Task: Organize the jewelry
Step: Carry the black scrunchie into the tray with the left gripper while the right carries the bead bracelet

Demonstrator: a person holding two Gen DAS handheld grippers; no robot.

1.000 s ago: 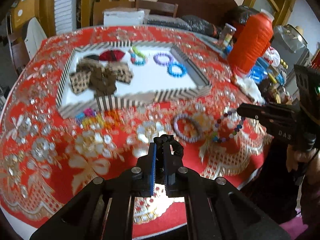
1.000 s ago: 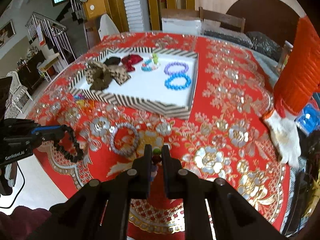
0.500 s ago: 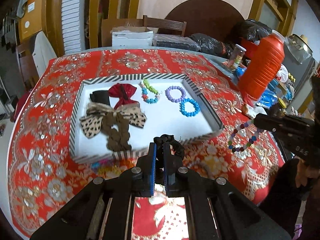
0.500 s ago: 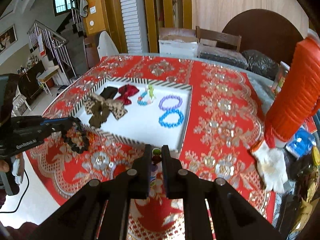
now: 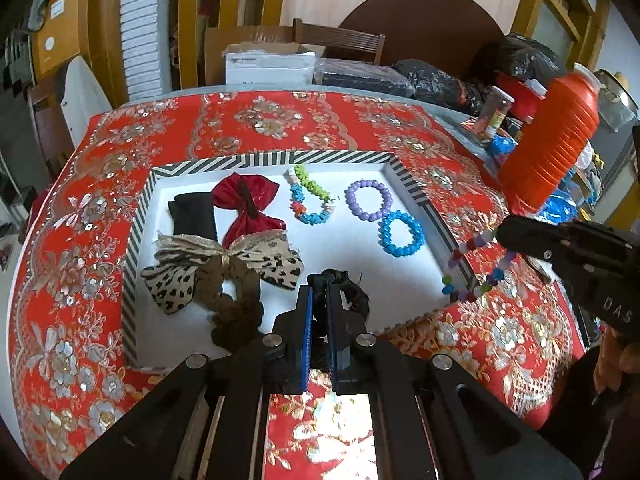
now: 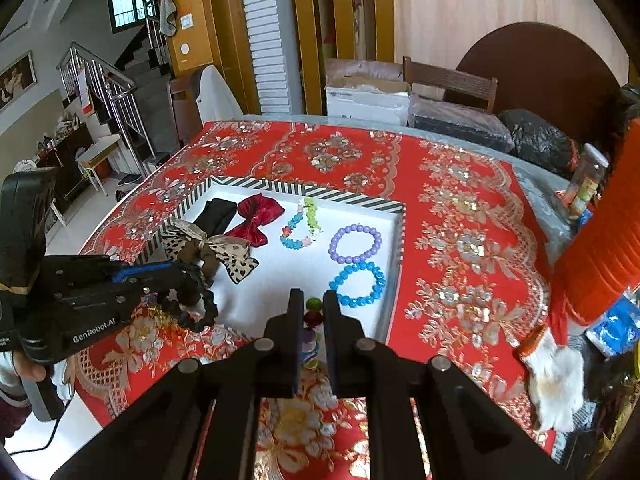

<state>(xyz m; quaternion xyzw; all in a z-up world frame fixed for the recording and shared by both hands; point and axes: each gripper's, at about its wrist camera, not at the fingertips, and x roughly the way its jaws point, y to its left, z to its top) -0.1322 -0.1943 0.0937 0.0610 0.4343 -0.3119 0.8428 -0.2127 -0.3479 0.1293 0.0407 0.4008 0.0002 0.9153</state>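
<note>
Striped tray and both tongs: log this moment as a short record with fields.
tray: striped tray on a red floral cloth
hair items in tray: red bow, leopard bow, black band
bracelets in tray: purple bracelet, blue bracelet, green-and-blue bracelet
left tongs: shut on black scrunchie, over the tray's near part
right tongs: shut on multicolour bead bracelet, at the tray's right corner
</note>
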